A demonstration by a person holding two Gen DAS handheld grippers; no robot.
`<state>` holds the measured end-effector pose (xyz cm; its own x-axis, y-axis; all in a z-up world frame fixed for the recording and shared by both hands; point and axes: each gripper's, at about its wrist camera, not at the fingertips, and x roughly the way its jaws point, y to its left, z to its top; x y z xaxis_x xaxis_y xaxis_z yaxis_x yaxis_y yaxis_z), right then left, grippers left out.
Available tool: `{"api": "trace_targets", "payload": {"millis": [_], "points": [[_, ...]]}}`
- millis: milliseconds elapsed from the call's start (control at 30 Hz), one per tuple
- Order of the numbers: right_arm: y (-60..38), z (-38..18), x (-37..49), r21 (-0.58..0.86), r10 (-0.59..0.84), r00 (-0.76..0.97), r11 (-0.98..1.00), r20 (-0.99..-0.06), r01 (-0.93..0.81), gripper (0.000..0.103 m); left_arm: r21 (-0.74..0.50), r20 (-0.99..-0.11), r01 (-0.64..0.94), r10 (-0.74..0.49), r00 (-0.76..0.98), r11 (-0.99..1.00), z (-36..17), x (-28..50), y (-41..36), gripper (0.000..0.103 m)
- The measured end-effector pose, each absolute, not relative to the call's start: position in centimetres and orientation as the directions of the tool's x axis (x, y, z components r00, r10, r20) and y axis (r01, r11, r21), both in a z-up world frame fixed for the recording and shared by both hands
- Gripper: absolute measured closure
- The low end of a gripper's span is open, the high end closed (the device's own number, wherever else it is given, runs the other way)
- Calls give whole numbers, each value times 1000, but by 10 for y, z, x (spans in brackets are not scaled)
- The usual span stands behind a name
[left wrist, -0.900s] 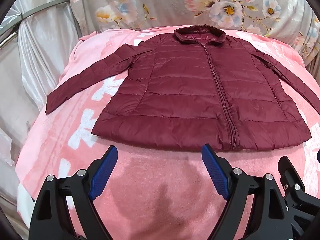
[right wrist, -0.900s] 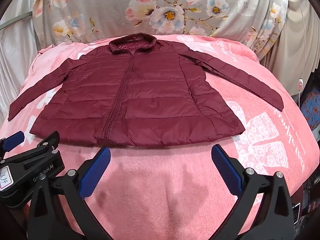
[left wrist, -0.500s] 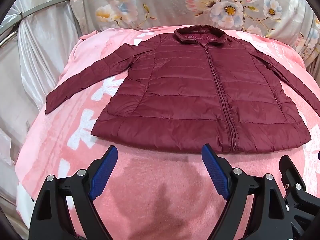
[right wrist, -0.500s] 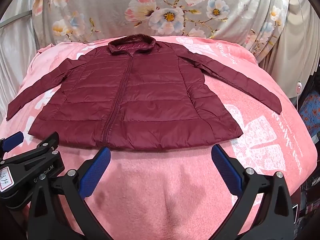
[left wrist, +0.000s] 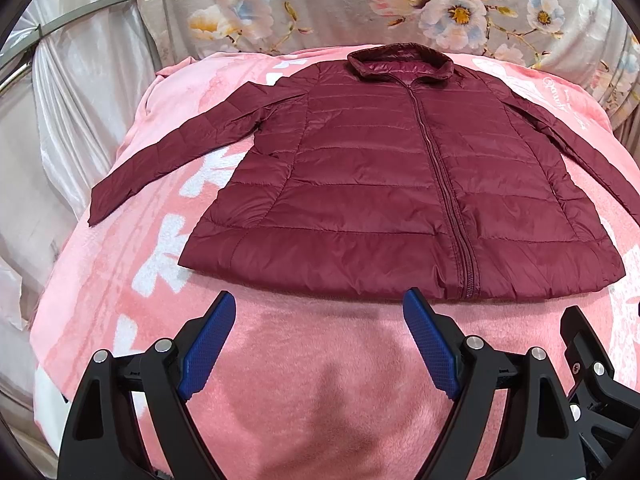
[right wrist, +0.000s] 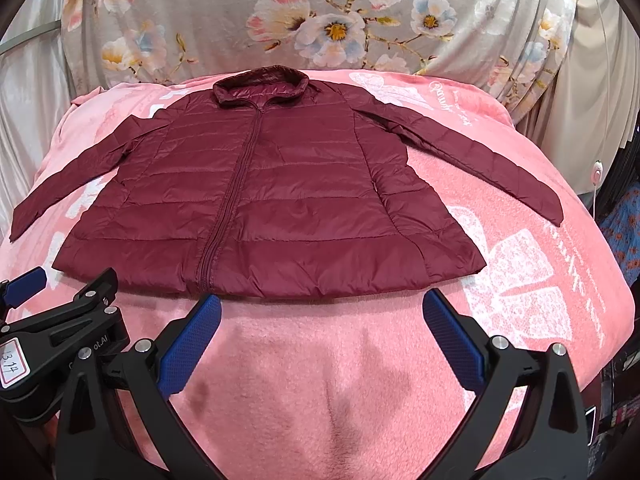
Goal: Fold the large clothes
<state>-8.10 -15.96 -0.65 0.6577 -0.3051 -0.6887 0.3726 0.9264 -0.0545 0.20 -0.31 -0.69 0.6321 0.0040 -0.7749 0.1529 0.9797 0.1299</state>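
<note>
A maroon quilted puffer jacket lies flat and zipped, front up, collar far, both sleeves spread out to the sides; it also shows in the right wrist view. It rests on a pink blanket. My left gripper is open and empty, just short of the jacket's near hem, left of the zipper. My right gripper is open and empty, just short of the hem, right of the zipper. The left gripper's body shows at the left of the right wrist view.
A floral fabric hangs behind the blanket. Pale satin drapes hang at the left. At the right edge of the right wrist view are curtains and a white cord with a switch. The blanket drops away at both sides.
Both grippers have edged slightly forward toward the jacket's hem. The jaws have stayed open. The jacket has not moved.
</note>
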Motion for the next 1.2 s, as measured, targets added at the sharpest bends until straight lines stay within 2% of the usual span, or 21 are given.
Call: {"api": "trace_targets", "payload": {"millis": [1200], "points": [[-158,-8,-81,-52,-303,657,927,-690,372,5,124,-779,149,3,627,981,-8,0,4,21]]}}
